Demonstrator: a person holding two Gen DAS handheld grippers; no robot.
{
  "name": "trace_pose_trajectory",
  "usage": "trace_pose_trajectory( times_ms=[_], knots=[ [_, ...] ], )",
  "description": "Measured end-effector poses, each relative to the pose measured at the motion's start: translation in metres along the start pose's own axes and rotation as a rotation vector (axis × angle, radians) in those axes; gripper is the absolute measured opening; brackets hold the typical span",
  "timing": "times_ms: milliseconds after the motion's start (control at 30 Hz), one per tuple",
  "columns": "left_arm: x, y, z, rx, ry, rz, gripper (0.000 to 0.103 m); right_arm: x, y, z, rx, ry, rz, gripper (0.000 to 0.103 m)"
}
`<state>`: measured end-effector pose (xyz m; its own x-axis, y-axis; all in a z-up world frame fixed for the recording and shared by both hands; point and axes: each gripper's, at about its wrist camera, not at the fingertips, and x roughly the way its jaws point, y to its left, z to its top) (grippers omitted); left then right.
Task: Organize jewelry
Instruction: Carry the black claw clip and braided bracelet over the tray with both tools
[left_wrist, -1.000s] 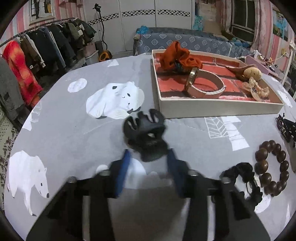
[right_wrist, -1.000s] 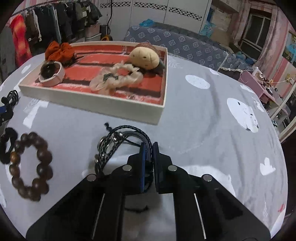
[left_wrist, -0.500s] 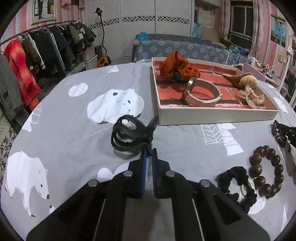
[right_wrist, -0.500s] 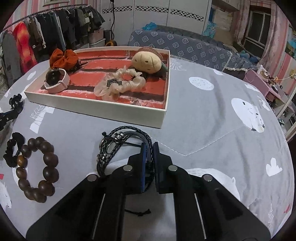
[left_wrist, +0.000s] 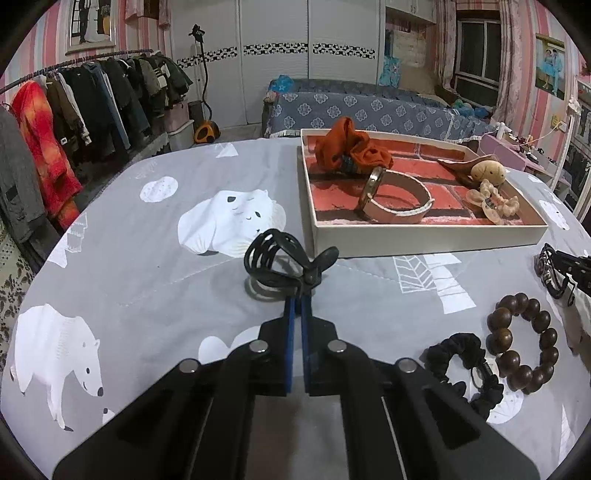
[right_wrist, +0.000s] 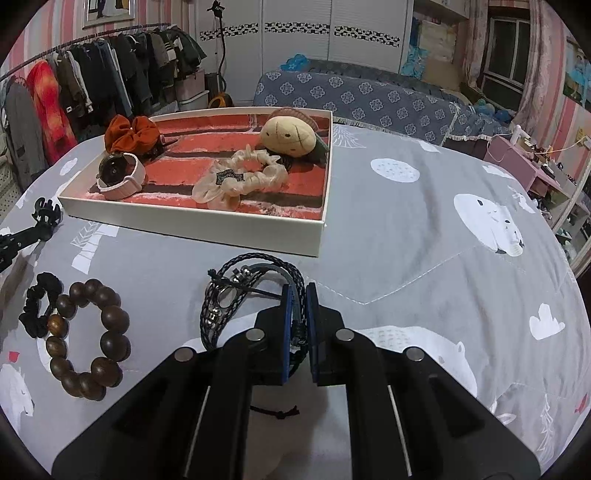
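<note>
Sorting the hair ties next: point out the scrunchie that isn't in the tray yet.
The black scrunchie lies on the grey cloth beside the wooden bead bracelet. The orange scrunchie and the cream scrunchie already sit inside the tray.

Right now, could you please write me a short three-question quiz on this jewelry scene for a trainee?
1. True or false: the left gripper is shut on the black hair claw.
2. What does the right gripper hold? A) wooden bead bracelet B) braided black bracelet C) orange scrunchie
3. Fill in: the pink-strapped watch lies in the ____.

Key: 1 true. 2 B, the braided black bracelet; the wooden bead bracelet lies on the cloth, the orange scrunchie in the tray. 3 tray.
</note>
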<state>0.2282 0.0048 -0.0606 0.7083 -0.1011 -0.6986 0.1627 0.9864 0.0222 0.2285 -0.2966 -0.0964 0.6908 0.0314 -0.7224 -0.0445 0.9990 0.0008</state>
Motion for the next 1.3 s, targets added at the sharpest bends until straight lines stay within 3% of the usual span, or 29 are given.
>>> trace_pose_trajectory(
  times_ms=[433, 600, 767, 933, 1067, 1300],
  knots=[
    [-0.035, -0.011, 0.014, 0.031, -0.095, 0.011, 0.003, -0.021, 0.004, 0.008, -0.003, -0.053, 0.023, 0.009],
    [-0.060, -0.017, 0.041, 0.050, -0.142, 0.024, 0.003, -0.059, 0.014, 0.027, -0.023, -0.124, 0.033, 0.008],
    [-0.077, -0.024, 0.088, 0.049, -0.212, 0.017, 0.003, -0.091, 0.017, 0.063, -0.032, -0.200, 0.035, 0.008],
    [-0.070, -0.027, 0.128, -0.012, -0.241, -0.042, 0.003, -0.100, 0.022, 0.096, -0.017, -0.258, 0.059, 0.008],
    [-0.061, -0.043, 0.150, -0.003, -0.270, -0.050, 0.003, -0.095, 0.027, 0.123, -0.007, -0.286, 0.086, 0.008],
    [-0.020, -0.065, 0.148, 0.003, -0.277, -0.087, 0.003, -0.054, 0.023, 0.137, 0.026, -0.295, 0.124, 0.008]
  ],
)
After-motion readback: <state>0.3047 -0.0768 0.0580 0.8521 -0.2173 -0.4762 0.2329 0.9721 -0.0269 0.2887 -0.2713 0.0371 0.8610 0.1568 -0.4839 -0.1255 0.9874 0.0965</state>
